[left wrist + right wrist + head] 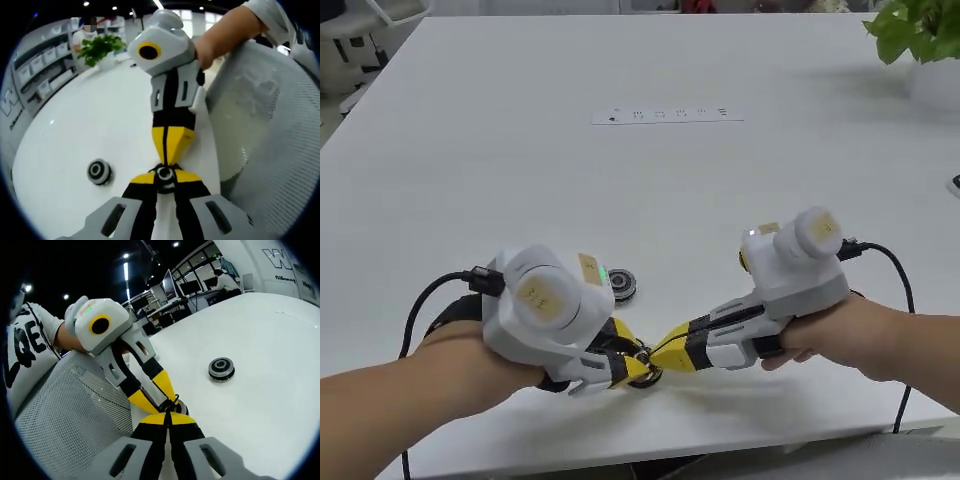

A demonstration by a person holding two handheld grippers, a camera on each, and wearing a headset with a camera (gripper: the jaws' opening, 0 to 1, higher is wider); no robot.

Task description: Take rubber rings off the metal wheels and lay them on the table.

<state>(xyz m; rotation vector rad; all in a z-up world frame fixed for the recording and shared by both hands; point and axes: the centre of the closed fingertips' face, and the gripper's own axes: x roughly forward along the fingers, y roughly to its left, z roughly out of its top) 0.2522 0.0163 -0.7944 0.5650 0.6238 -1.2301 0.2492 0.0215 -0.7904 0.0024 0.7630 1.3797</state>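
Now my left gripper [640,368] clenches metal wheel [164,175]; my right gripper [662,354] pinches rubber ring [176,400] at rim. Ring likely soft, stretchy; wheel stiff. Second wheel [622,284] at eleven o'clock.

We see a smooth white table [520,150] with a soft sheen. The left gripper [164,177] and right gripper [169,417] have matt white plastic shells and smooth yellow-and-black jaws. The held wheel [164,172] and the loose wheel [623,284] at twelve o'clock from it gleam like metal, the latter banded by a dull black rubber ring [220,375]. Grey mesh cloth covers the chair [280,150].
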